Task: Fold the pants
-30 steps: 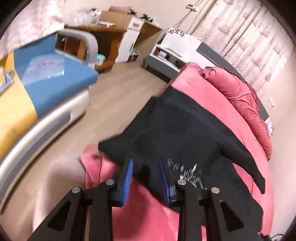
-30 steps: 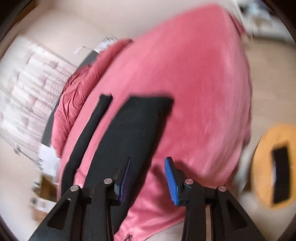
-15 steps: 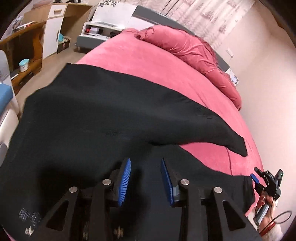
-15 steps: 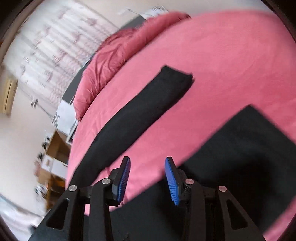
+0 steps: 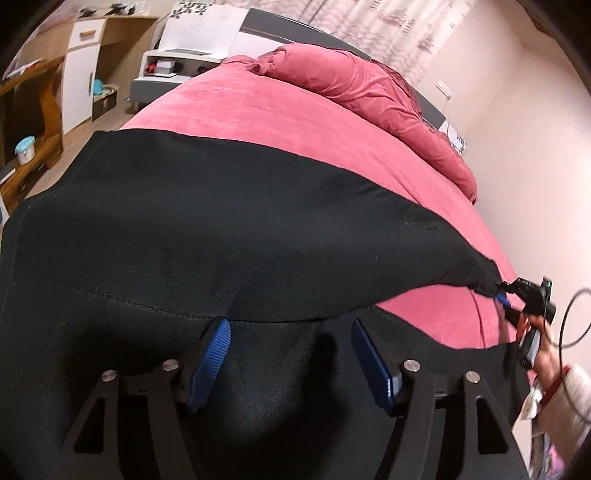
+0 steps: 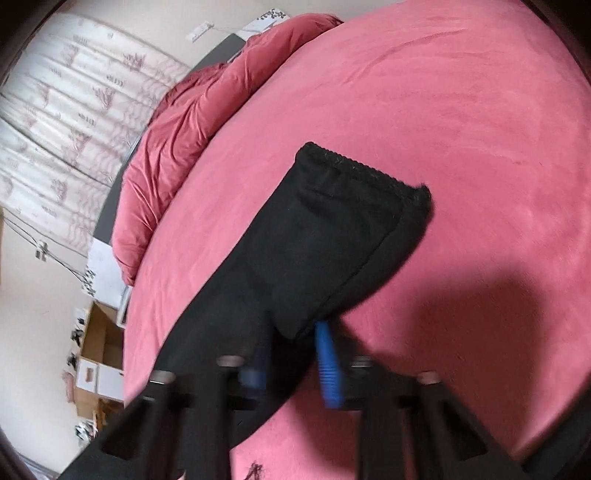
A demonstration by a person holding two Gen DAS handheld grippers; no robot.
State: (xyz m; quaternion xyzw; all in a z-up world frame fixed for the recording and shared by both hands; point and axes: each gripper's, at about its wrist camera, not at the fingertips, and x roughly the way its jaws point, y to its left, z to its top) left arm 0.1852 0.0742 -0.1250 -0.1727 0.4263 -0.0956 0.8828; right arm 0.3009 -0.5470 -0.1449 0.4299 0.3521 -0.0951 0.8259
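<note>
Two grippers work our black pants (image 5: 229, 221) on the bed (image 5: 295, 122): left gripper (image 5: 291, 354) opening, empty; right gripper (image 6: 295, 358) closing on a cuff. Soft, limp cloth; take hems and waistband.

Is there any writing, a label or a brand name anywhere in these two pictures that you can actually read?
No text can be read.
White board behind the bed: dark marks at its top, too blurred to read.
Cardboard boxes on the floor: dark marks beside them, too blurred.
Black pants: no label or print shows.
</note>
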